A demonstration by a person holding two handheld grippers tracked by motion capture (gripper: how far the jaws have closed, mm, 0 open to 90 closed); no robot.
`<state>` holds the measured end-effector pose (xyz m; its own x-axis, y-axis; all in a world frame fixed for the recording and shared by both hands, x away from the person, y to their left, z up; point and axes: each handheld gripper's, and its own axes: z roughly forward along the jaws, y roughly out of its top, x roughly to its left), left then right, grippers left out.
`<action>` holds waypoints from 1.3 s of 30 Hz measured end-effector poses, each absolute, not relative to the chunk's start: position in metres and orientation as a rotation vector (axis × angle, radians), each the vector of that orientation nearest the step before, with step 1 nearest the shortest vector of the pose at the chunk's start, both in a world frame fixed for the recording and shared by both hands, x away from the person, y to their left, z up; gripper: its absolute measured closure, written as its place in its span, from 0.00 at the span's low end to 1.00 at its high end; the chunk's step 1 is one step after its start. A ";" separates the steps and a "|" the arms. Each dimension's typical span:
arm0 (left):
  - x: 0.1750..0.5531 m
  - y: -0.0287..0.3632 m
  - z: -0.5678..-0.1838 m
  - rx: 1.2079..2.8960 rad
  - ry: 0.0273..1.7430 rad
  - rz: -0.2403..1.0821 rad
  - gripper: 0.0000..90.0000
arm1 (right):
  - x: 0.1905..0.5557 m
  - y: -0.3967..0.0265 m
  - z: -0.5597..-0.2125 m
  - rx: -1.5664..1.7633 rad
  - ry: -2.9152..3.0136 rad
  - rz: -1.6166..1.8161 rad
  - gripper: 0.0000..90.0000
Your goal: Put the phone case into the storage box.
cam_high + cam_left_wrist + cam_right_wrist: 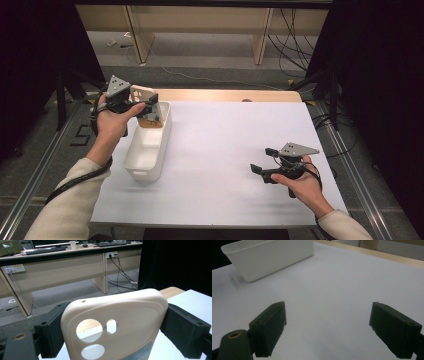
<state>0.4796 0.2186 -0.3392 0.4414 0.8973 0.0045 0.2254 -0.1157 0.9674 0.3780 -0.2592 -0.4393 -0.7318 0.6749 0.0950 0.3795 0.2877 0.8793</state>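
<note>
Left gripper (145,102): jaws clamped on the sides of a beige phone case (115,325), held over the far end of the white bin (150,170).
Bin contents: a dark item lay at its far end; identity unclear.
Right gripper (262,160): jaws wide, nothing between them, low over the bare white table (225,140).
Step in hand: judged case handling at the bin.
Next move: whether lifting clear or lowering in, could not be told.

The left hand (111,121), forearm in a cream knitted sleeve, is stretched forward and holds the left black two-jaw claw (145,102) raised, its jaws pressing something wide. The right hand (300,185) holds the right black claw (262,160) low, level, jaws spread apart with nothing between.
</note>
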 end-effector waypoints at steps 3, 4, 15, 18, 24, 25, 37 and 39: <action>0.481 0.219 -0.340 1.616 1.006 0.781 0.14 | 0.378 -0.259 -0.439 0.962 2.264 1.422 0.17; 0.481 0.220 -0.340 1.620 1.004 0.784 0.14 | 0.378 -0.259 -0.439 0.963 2.264 1.423 0.17; 0.488 0.221 -0.342 1.622 1.016 0.792 0.14 | 0.378 -0.259 -0.439 0.962 2.266 1.420 0.17; 0.490 0.221 -0.344 1.624 1.017 0.793 0.14 | 0.378 -0.259 -0.439 0.962 2.265 1.421 0.17; 0.494 0.221 -0.345 1.621 1.018 0.793 0.14 | 0.378 -0.260 -0.440 0.963 2.266 1.419 0.17; 0.494 0.221 -0.345 1.622 1.018 0.793 0.14 | 0.378 -0.260 -0.439 0.963 2.266 1.418 0.17; 0.504 0.219 -0.347 1.627 1.034 0.796 0.14 | 0.378 -0.260 -0.440 0.962 2.266 1.413 0.17; 0.506 0.218 -0.347 1.626 1.035 0.796 0.14 | 0.378 -0.260 -0.440 0.963 2.266 1.416 0.17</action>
<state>0.5057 0.2183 -0.3474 0.4151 0.9097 0.0120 0.2448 -0.1244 0.9616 0.3783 -0.2598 -0.4396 -0.7304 0.6766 0.0935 0.3808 0.2897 0.8781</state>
